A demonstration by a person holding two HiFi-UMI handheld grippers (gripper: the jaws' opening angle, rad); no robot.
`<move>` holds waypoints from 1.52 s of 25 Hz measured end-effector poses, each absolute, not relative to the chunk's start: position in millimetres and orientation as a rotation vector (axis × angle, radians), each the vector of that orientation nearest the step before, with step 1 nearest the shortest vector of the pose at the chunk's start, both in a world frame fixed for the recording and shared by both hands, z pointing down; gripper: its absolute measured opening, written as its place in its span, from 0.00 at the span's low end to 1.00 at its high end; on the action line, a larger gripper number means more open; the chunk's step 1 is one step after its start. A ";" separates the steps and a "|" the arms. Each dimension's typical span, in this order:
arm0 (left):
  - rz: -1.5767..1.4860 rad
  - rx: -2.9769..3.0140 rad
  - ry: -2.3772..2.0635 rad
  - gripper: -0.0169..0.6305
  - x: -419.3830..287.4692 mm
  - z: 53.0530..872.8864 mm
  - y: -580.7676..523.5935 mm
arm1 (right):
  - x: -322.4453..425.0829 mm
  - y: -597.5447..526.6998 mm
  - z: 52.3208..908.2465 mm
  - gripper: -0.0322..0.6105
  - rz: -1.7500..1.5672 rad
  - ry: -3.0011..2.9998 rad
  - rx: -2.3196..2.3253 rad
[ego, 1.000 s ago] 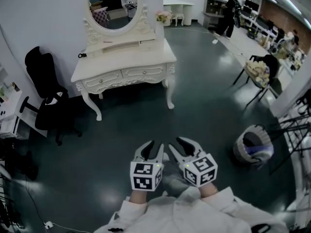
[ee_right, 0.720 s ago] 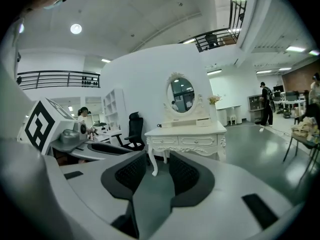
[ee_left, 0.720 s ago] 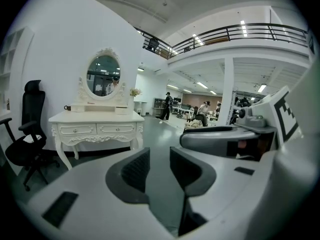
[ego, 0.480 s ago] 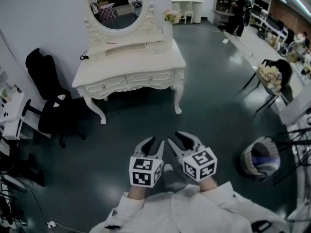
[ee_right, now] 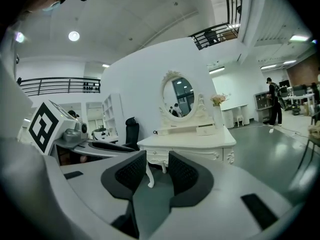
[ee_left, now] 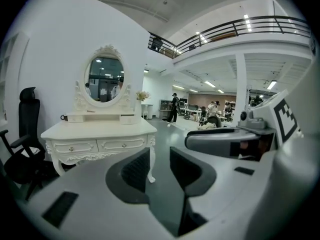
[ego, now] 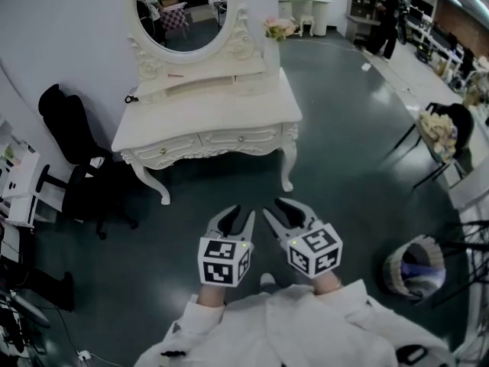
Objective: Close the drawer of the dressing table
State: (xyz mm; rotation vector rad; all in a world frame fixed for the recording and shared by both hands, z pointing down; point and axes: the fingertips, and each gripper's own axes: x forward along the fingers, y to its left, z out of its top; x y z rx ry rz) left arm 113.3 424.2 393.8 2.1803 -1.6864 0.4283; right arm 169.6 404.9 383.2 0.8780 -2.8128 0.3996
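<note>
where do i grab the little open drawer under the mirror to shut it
Take the small drawer by its flat front face, coming from the front of the dressing table. It juts forward from the shelf below the mirror, so pressing straight back probably beats pinching.

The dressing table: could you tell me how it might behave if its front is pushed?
Probably steady: the dressing table stands against the wall. Its slender curved legs on the glossy floor might slide slightly.

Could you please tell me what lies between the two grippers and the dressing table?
Only bare floor separates the left gripper and right gripper from the table, as the head view shows.
</note>
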 end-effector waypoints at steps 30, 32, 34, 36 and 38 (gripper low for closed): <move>0.386 2.176 -1.571 0.19 60.3 416.6 243.7 | 137.0 238.1 421.2 0.25 0.448 -2.677 0.986; 0.394 2.178 -1.555 0.19 51.8 419.0 226.2 | 126.8 222.4 422.2 0.25 0.448 -2.664 0.986; 0.400 2.180 -1.542 0.19 43.5 419.8 208.2 | 117.7 205.3 421.3 0.25 0.443 -2.659 0.989; 0.407 2.183 -1.532 0.19 35.9 419.5 190.2 | 109.4 186.2 419.5 0.25 0.442 -2.661 0.995; 0.413 2.191 -1.523 0.19 27.9 418.1 172.3 | 98.9 166.8 416.5 0.25 0.439 -2.668 0.991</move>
